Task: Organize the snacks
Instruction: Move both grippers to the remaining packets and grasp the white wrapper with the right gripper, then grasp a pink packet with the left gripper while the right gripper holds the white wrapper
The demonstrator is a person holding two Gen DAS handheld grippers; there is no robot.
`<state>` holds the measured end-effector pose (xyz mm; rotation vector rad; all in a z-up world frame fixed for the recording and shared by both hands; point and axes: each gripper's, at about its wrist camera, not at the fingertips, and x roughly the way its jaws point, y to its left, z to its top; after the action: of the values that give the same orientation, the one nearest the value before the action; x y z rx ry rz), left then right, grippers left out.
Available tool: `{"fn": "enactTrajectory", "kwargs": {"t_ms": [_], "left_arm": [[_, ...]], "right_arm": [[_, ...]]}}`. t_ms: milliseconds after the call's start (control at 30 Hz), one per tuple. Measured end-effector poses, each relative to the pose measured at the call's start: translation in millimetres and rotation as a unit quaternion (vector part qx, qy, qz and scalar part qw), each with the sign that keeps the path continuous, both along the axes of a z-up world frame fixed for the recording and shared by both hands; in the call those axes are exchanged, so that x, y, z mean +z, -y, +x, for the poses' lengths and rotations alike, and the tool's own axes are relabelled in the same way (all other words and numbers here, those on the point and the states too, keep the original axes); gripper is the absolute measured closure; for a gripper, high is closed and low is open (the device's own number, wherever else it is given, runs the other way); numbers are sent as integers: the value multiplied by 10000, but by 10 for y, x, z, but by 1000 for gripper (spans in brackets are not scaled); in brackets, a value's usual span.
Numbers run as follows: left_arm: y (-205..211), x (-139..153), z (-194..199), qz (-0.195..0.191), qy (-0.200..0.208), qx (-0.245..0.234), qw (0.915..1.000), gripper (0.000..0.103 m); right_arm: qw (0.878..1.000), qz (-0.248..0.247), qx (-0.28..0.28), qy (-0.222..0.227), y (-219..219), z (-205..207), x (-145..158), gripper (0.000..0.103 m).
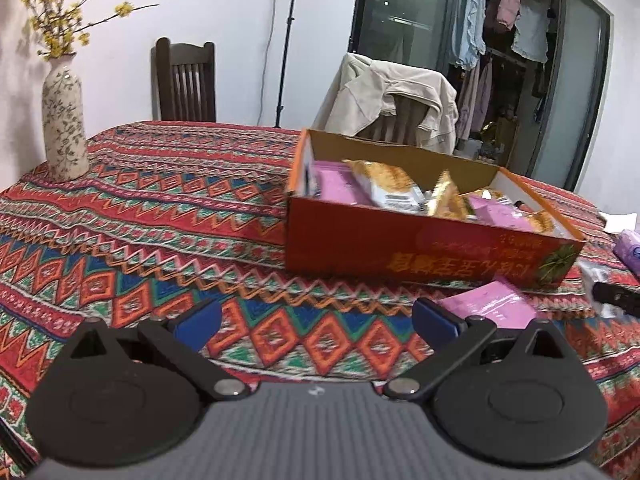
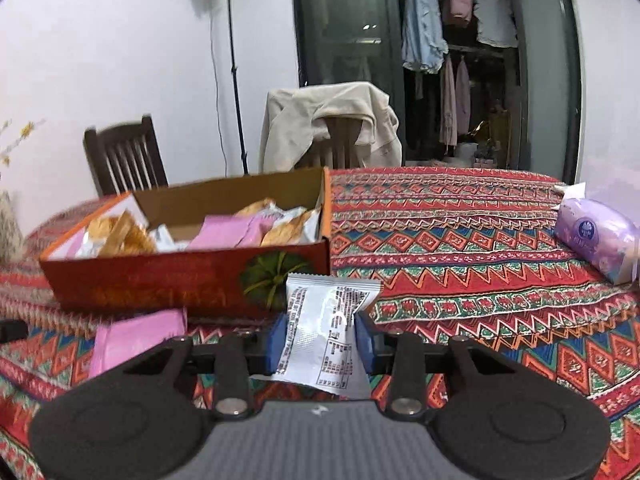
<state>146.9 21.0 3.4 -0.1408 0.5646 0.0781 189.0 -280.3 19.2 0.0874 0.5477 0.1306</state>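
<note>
The right tool (image 2: 320,340) is drawn in narrow, its 2 blue pads pressing on either side of a white snack packet (image 2: 326,328) with black print on it. The packet stands upright between the pads, its crimped top edge rising in front of the orange box (image 2: 180,280), its lower end hanging free above the patterned cloth of the bench (image 2: 460,280). The packet touches nothing but the pads.

The left tool (image 1: 316,318) stands wide, its 2 blue pads well apart with only the cloth showing between them; it holds nothing and touches nothing.

The orange box sits open on the bench, and inside it lie several pink packets and gold-and-white ones heaped loosely together. 1 pink packet (image 2: 136,344) lies flat on the cloth just in front of the box's near wall, beside the right tool and just beyond the left tool's right pad.

A purple tissue pack (image 2: 596,240) lies on the bench well off to the right, and a flowered vase (image 1: 64,128) stands at the far left.
</note>
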Motion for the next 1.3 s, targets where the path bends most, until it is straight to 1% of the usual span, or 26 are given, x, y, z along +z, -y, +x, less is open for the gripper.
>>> {"fn": "enactTrajectory", "kwargs": {"t_ms": [133,300,533,600,667,800,933,1033,1133,1233,1300], "left_arm": [[253,79,90,136,-28,-120,9998,0],[607,121,264,133,-205,-257,9994,0],[1095,61,494,307,-544,-270,9977,0],[1187,23,573,420,-647,-215,9968,0],[1267,4,615,439,-673,-223,9965,0],[1375,-45,710,444,-773,-191,9958,0],[1453,-102,805,357,-924,-147,9950,0],[1517,-152,840,449,-987,-73,9941,0],[1552,-214,865,658,-1088,87,9918,0],[1522,-263,875,598,-1209,139,9908,0],[1503,-285,880,625,-1282,174,9896,0]], "right_arm": [[9998,152,49,100,50,-24,-15,67],[9997,188,17,140,69,-50,-34,67],[9995,192,-90,229,71,-89,-24,66],[9992,174,-143,322,77,-115,-14,67],[9991,170,-145,371,79,-129,-8,66],[9992,188,-154,327,89,-115,-10,66],[9991,203,-206,324,100,-114,-10,66],[9990,230,-241,291,110,-103,-17,66],[9991,230,-221,282,108,-100,-19,66],[9991,237,-208,273,108,-95,-22,66],[9992,240,-195,271,104,-92,-22,66]]}}
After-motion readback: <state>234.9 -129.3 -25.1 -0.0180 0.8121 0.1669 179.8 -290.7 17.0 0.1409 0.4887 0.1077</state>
